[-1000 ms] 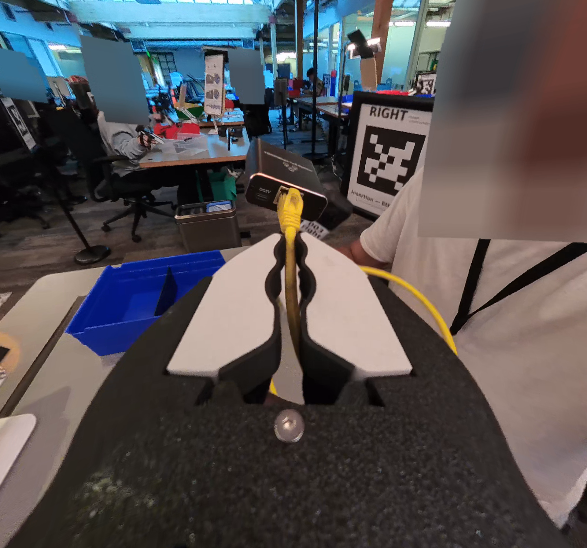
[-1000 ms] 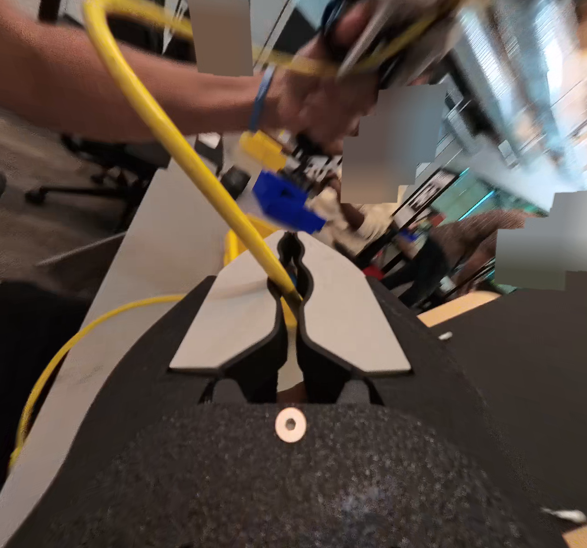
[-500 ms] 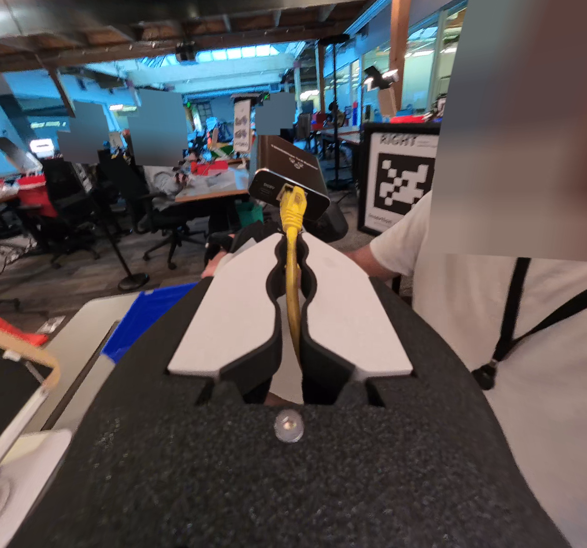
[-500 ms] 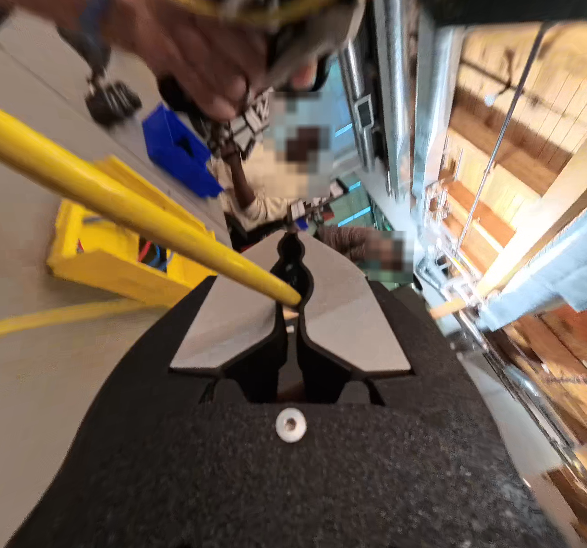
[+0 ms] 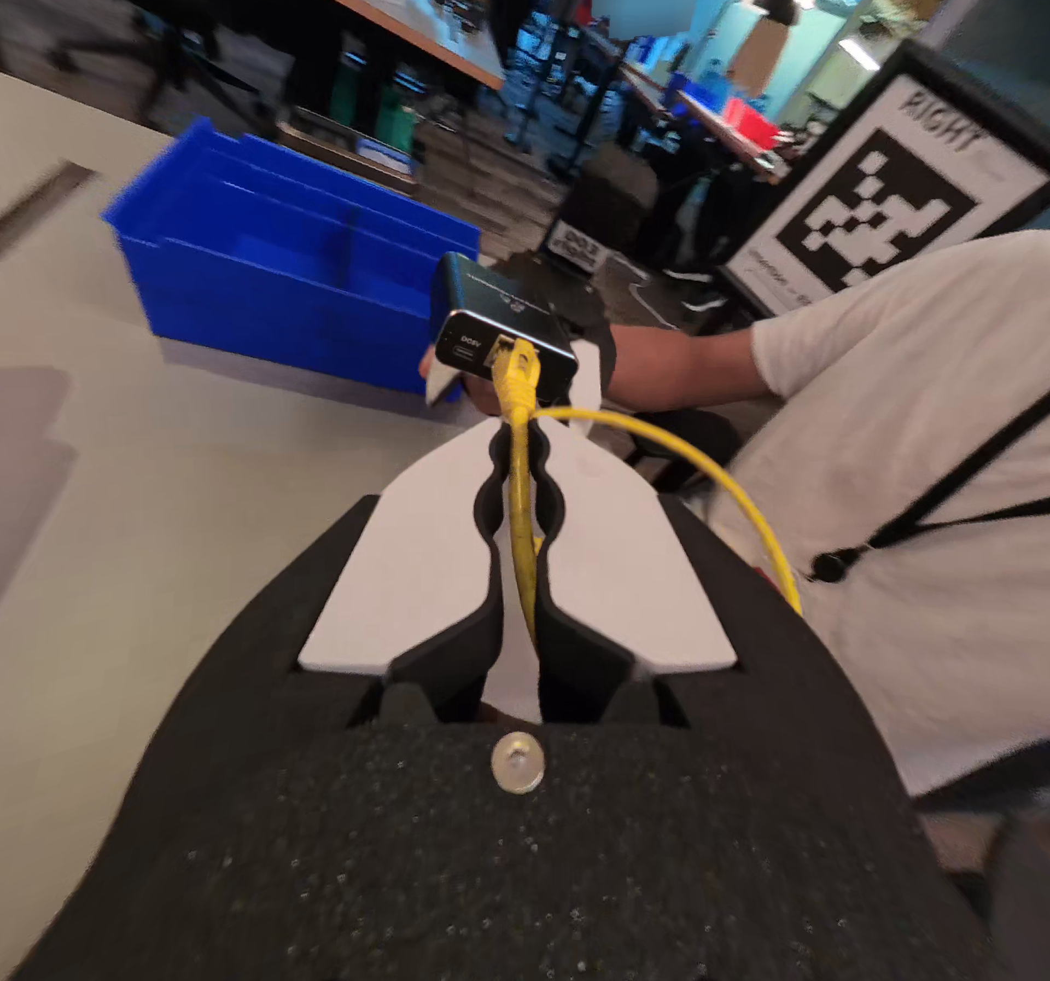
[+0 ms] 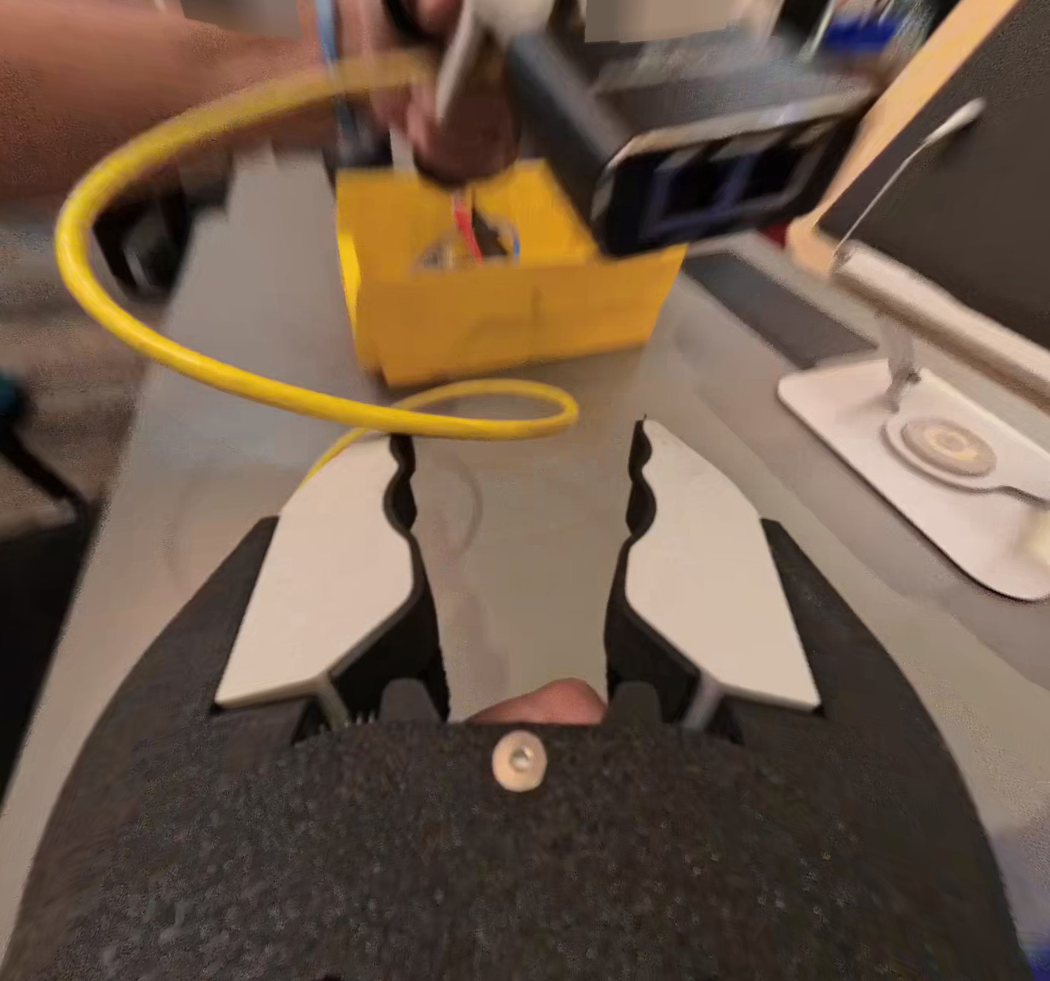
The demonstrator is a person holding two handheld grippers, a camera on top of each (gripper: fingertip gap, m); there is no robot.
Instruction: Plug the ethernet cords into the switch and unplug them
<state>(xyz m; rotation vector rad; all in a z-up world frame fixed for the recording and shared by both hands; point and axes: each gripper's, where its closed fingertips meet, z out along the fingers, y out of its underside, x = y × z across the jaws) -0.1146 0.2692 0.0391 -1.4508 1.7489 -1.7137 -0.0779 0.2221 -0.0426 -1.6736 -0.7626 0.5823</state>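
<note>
Left gripper (image 5: pixel 520 431) clamped on yellow cord (image 5: pixel 521 521), plug seated in switch (image 5: pixel 503 328) at frame centre. Right gripper (image 6: pixel 523 442) spread, empty.

The yellow ethernet cord (image 5: pixel 521 504) has its yellow plug seated in a port on the near face of the switch (image 5: pixel 503 328), a small dark box with rounded edges, held up above the table and tilted. Behind the plug the cord runs straight back, then bows out in a wide arc. From the other side the switch's (image 6: pixel 704 158) opposite face shows a row of dark ports, and the cord (image 6: pixel 187 351) sweeps round in a large loop
</note>
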